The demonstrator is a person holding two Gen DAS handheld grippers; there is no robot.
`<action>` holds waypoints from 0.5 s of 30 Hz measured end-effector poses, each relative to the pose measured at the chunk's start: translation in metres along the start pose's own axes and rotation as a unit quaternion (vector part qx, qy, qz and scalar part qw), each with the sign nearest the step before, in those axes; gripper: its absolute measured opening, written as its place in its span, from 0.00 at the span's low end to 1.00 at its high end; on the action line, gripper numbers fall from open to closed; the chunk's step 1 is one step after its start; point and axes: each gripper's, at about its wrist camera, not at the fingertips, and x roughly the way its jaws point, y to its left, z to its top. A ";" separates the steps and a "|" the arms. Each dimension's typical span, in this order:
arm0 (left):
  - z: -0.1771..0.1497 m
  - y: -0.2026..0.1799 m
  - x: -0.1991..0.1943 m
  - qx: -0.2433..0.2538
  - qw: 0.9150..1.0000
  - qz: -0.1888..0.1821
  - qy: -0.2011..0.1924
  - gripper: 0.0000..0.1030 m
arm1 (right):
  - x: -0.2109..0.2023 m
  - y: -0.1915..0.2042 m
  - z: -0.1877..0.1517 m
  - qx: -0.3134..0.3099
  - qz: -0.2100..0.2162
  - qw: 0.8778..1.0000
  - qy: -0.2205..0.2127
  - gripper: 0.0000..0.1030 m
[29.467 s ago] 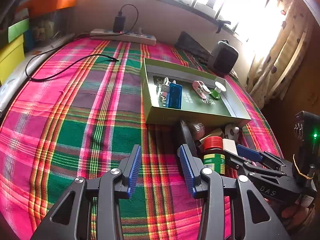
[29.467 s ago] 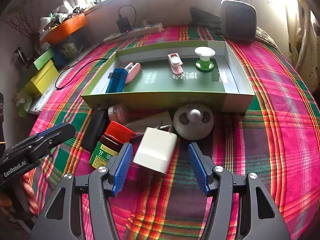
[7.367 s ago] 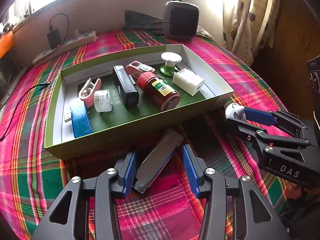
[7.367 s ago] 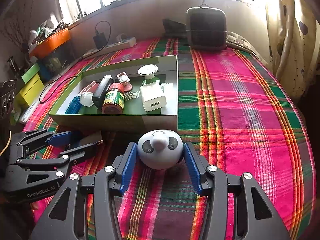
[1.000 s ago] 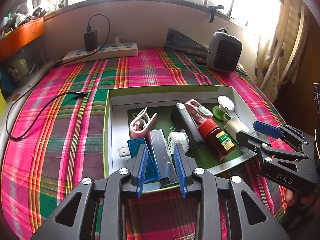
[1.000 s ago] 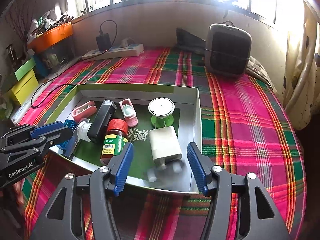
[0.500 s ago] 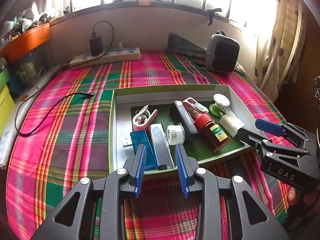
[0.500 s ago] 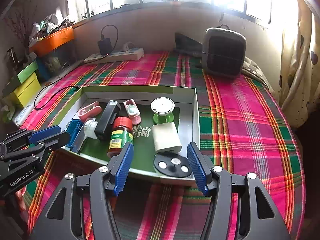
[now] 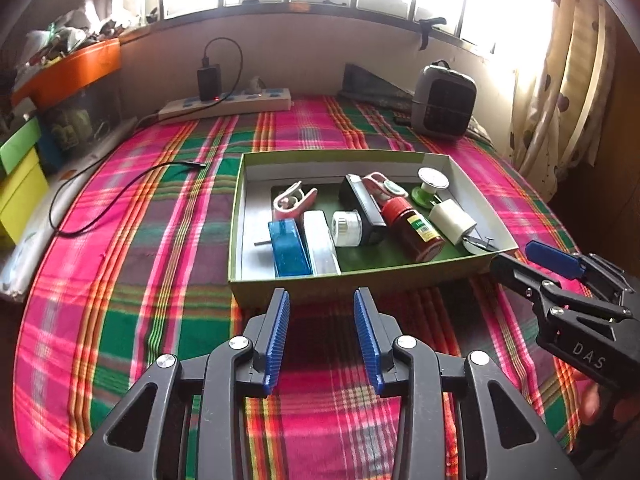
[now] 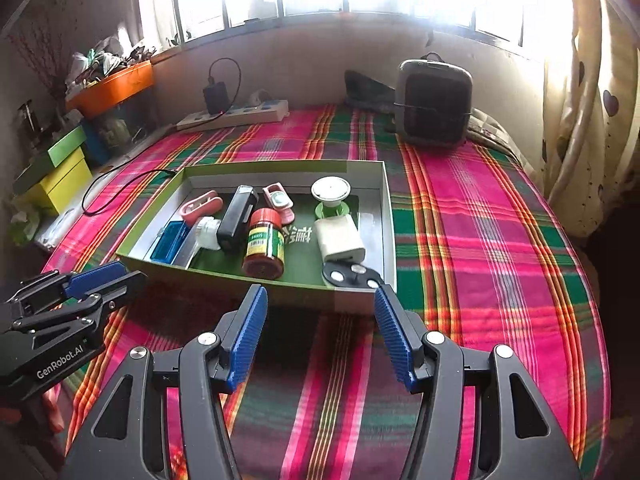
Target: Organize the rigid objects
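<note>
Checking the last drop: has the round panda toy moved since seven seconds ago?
Yes. The panda toy went from the blanket into the green box, near right corner.

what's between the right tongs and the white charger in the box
The box's near wall and the dark round disc lie between the open right tongs and the white charger.

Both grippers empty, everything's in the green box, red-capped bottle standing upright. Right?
Not quite. The red-capped bottle lies on its side in the green box, as the right wrist view shows. The rest holds: left gripper, its jaws opening, and right gripper hold nothing.
</note>
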 end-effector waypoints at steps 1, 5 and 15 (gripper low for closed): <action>-0.002 0.001 -0.001 -0.005 1.000 0.000 0.001 0.32 | -0.001 0.000 -0.003 0.002 -0.001 1.000 0.002 0.55; -0.014 -0.001 -0.006 0.000 1.000 0.026 0.001 0.33 | 0.001 0.002 -0.013 0.004 -0.010 1.000 0.019 0.55; -0.040 -0.001 -0.005 -0.011 0.999 0.045 0.023 0.33 | 0.003 0.009 -0.036 0.005 -0.010 0.999 0.044 0.55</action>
